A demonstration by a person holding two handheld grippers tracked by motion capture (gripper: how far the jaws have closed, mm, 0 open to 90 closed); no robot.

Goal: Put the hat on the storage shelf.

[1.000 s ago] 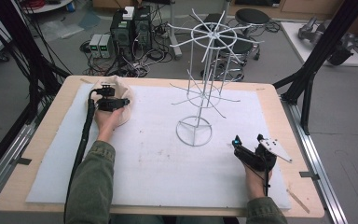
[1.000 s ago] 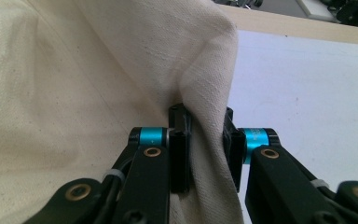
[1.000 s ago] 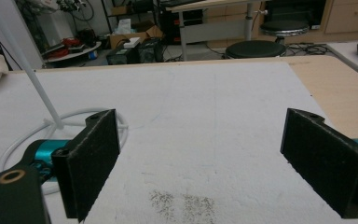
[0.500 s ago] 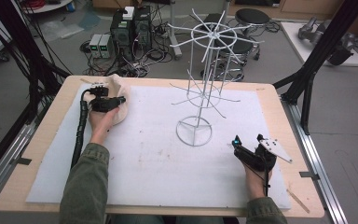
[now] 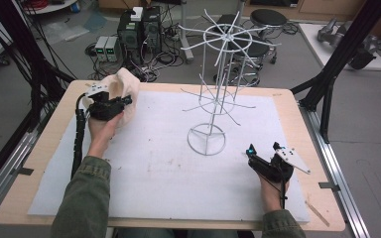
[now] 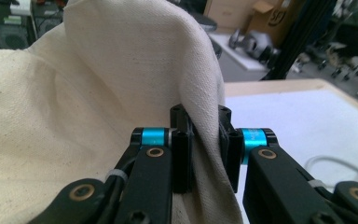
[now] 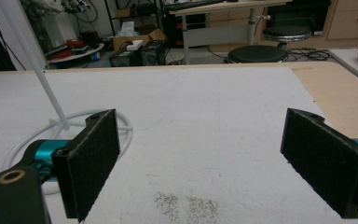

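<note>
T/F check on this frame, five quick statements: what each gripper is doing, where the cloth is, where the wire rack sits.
1. The left gripper is shut on the cream cloth. True.
2. The right gripper holds a corner of the cloth. False: its jaws stand wide open with nothing between them, low over the white mat.
3. The wire rack stands upright on the mat. True.
4. The cloth hangs on the wire rack. False: it is at the table's far left corner, in the left gripper.
5. The rack's round base lies between the two grippers in the high view. True.
</note>
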